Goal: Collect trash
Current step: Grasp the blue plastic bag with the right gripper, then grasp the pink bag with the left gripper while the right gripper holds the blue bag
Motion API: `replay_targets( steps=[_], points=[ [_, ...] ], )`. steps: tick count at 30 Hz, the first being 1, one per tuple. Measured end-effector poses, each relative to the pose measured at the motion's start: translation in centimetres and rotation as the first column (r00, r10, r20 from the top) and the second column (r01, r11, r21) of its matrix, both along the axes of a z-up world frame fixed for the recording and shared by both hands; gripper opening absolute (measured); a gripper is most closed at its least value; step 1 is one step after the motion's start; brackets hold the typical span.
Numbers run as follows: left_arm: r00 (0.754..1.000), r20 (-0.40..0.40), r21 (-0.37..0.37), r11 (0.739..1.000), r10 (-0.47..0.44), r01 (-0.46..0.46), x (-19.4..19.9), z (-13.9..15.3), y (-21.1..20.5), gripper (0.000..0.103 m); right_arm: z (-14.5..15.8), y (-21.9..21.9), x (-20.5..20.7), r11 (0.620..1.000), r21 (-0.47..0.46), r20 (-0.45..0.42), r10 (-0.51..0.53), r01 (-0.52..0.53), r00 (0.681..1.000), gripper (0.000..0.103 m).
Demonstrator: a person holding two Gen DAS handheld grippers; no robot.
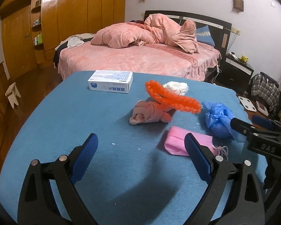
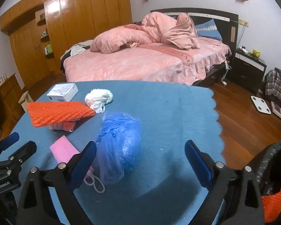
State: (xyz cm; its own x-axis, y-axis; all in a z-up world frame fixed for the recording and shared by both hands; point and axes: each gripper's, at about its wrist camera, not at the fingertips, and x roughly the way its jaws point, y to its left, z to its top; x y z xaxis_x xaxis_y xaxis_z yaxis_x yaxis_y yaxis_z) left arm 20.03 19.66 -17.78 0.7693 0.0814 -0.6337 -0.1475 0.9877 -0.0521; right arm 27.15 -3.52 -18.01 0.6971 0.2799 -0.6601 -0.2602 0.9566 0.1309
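Both views downward over blue table (image 1: 46, 123)

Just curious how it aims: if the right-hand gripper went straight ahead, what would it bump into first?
Most likely the crumpled blue plastic bag, just ahead between the open fingers of the right gripper, nearer its left finger. Depth is hard to judge.

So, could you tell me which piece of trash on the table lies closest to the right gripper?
The blue plastic bag, lying just ahead of the open right gripper; the other items sit farther left.
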Motion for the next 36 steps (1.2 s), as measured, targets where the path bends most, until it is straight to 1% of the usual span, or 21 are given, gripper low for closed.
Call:
replay_targets(
  steps=[3,5,6,7,9,10,12,17,19,20,25,28,30,31,33,34,36],
  points=[
    [1.000,-0.008,-0.007,1.000,-0.002,0.002,0.2,-0.4,-0.1,0.091,-0.9,0.5,0.6,1.000,-0.001,-0.032,0.022,-0.022,0.999,0.082],
    [1.000,-0.012,-0.010,1.000,-0.006,0.006,0.5,-0.6,0.0,0.091,-1.3,0.8,0.7,0.998,0.003,-0.051,0.057,-0.057,0.997,0.074],
    [1.000,-0.012,-0.013,1.000,-0.009,0.009,0.6,-0.6,-0.1,0.091,-1.3,1.1,0.7,0.997,0.004,-0.055,0.078,-0.078,0.995,0.065],
    [1.000,-0.012,-0.016,1.000,-0.011,0.011,0.6,-0.7,-0.2,0.091,-1.4,1.5,0.7,0.994,-0.002,-0.058,0.105,-0.105,0.993,0.053],
    [1.000,-0.015,-0.023,1.000,-0.017,0.017,0.8,-0.7,-0.5,0.091,-1.6,2.1,0.5,0.989,-0.009,-0.060,0.145,-0.145,0.988,0.036],
    [1.000,-0.018,-0.025,0.999,-0.023,0.022,0.9,-0.8,-0.7,0.091,-1.6,2.3,0.4,0.988,-0.016,-0.057,0.153,-0.154,0.987,0.034],
    [0.999,-0.024,-0.025,0.999,-0.033,0.033,1.2,-0.9,-1.2,0.091,-1.5,2.3,0.2,0.987,-0.005,-0.053,0.159,-0.159,0.986,0.033],
    [0.997,-0.038,-0.038,0.998,-0.061,0.060,1.7,-1.2,-2.2,0.090,-1.2,0.3,-0.2,0.995,0.045,-0.054,0.088,-0.085,0.995,0.032],
    [0.996,-0.053,-0.039,0.997,-0.074,0.072,2.1,-1.4,-2.7,0.087,-1.1,-0.5,-0.4,0.997,0.049,-0.052,0.066,-0.064,0.996,0.032],
    [0.995,-0.064,-0.040,0.996,-0.081,0.079,2.3,-1.6,-2.9,0.084,-1.1,-1.0,-0.6,0.998,0.048,-0.051,0.053,-0.051,0.997,0.032],
    [0.987,-0.113,-0.069,0.992,-0.116,0.108,3.6,-2.4,-3.8,0.078,-1.1,-2.9,-1.1,0.998,0.054,-0.058,0.013,-0.010,0.998,0.032],
    [0.979,-0.144,-0.079,0.988,-0.144,0.133,4.3,-3.0,-4.6,0.068,-1.3,-3.4,-1.1,0.998,0.060,-0.065,0.003,0.001,0.998,0.032],
    [0.972,-0.162,-0.076,0.984,-0.172,0.162,4.6,-3.2,-5.3,0.053,-1.3,-3.4,-1.2,0.998,0.060,-0.064,0.004,0.000,0.998,0.032],
    [0.970,-0.162,-0.067,0.983,-0.179,0.170,4.6,-3.3,-5.6,0.051,-1.3,-3.5,-1.3,0.998,0.059,-0.064,0.004,0.000,0.998,0.032],
    [0.969,-0.156,-0.059,0.981,-0.193,0.186,4.5,-3.2,-6.1,0.037,-1.4,-3.5,-1.3,0.998,0.056,-0.065,0.006,-0.003,0.998,0.032],
    [0.969,-0.152,-0.055,0.981,-0.193,0.187,4.4,-3.2,-6.2,0.034,-1.5,-3.6,-1.3,0.998,0.055,-0.066,0.006,-0.003,0.998,0.032],
    [0.973,-0.136,-0.053,0.982,-0.188,0.182,4.2,-3.0,-6.3,0.025,-1.5,-3.6,-1.4,0.998,0.056,-0.066,0.005,-0.001,0.998,0.032]
  ],
)
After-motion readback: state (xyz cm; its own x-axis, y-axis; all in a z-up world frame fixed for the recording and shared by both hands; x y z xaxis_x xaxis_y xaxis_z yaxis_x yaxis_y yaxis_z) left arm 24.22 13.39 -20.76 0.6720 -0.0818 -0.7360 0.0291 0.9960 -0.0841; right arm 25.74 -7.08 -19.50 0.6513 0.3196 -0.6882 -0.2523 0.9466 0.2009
